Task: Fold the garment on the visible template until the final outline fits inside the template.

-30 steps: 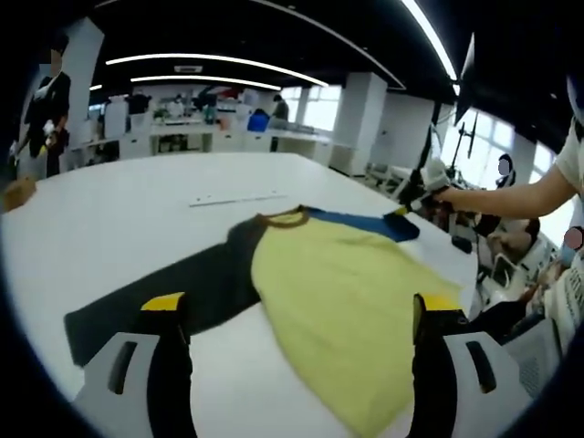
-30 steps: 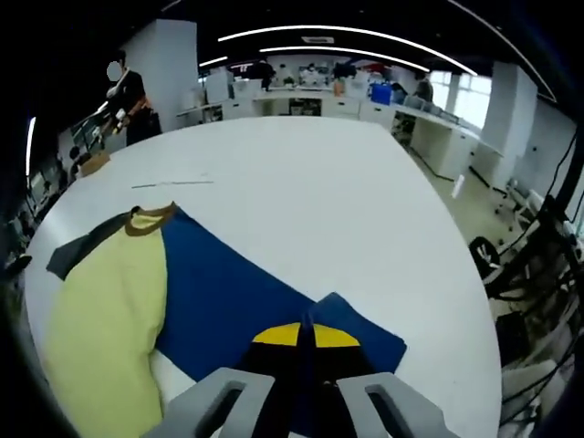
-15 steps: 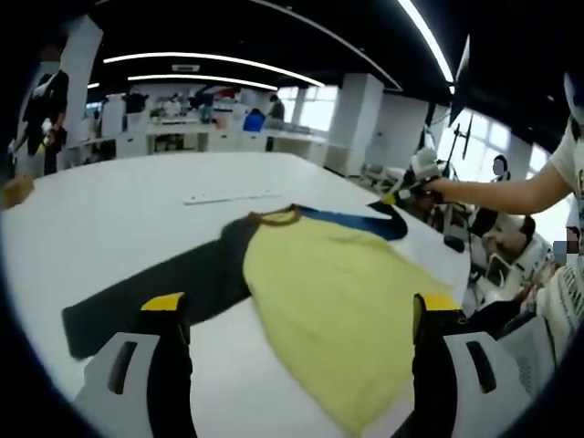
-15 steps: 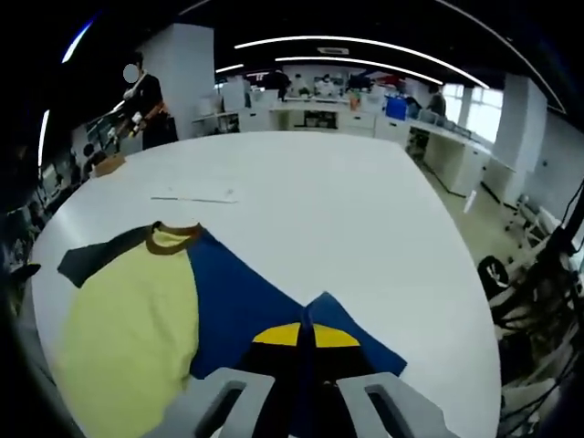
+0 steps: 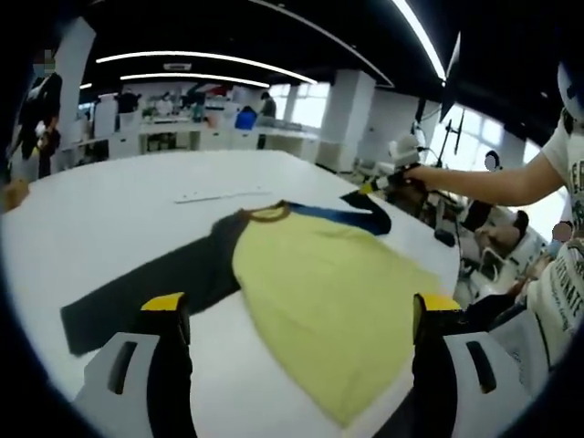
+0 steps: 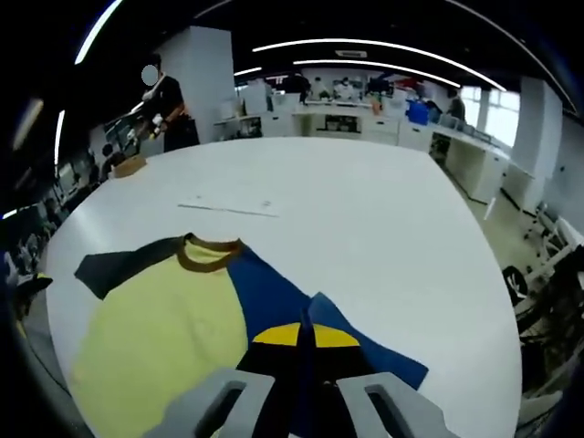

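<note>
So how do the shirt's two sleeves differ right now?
The dark sleeve is charcoal and lies flat, stretched out on the table; nothing holds it, since the left gripper is open above the shirt. The blue sleeve is navy, and its end is pinched in the shut right gripper. Both join the yellow body at the brown collar.

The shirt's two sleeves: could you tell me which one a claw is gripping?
The blue sleeve, pinched by the right claw; the dark grey sleeve lies flat, untouched.
</note>
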The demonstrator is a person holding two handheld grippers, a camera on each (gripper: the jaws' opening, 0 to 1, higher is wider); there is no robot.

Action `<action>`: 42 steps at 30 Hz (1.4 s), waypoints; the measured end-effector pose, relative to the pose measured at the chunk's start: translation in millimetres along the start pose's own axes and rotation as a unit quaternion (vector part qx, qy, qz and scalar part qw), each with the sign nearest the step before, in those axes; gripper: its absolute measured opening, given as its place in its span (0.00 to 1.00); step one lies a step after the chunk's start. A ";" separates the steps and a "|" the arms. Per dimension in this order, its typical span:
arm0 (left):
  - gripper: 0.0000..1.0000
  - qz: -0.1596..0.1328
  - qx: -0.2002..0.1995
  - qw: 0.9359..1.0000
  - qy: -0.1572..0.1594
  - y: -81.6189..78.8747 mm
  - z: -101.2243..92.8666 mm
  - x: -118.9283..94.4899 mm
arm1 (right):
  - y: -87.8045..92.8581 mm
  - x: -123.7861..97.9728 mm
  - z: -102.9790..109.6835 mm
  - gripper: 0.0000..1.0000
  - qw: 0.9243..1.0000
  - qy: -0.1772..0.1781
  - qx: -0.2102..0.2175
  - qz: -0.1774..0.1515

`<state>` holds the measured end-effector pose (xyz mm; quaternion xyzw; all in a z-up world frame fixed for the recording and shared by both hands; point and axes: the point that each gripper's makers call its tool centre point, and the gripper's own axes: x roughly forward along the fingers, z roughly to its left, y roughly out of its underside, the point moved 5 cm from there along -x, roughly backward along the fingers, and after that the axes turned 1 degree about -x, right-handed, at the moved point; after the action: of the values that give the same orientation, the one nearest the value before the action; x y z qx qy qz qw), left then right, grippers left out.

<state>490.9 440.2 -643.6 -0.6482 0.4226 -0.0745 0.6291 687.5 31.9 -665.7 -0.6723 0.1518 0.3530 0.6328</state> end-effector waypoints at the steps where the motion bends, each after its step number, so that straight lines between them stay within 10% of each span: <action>1: 0.99 0.006 0.002 1.000 0.000 1.5 -0.9 0.1 | -1.3 2.0 1.2 0.00 1.000 -0.002 -0.001 -0.001; 42: 0.99 -0.005 -0.013 1.000 -0.006 13.5 -0.8 -15.0 | -39.6 40.3 126.6 0.00 0.994 -0.101 -0.040 -0.008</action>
<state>474.7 451.2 -648.7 -0.6589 0.4168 -0.0683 0.6225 705.9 169.0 -656.8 -0.6592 0.0674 0.4202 0.6200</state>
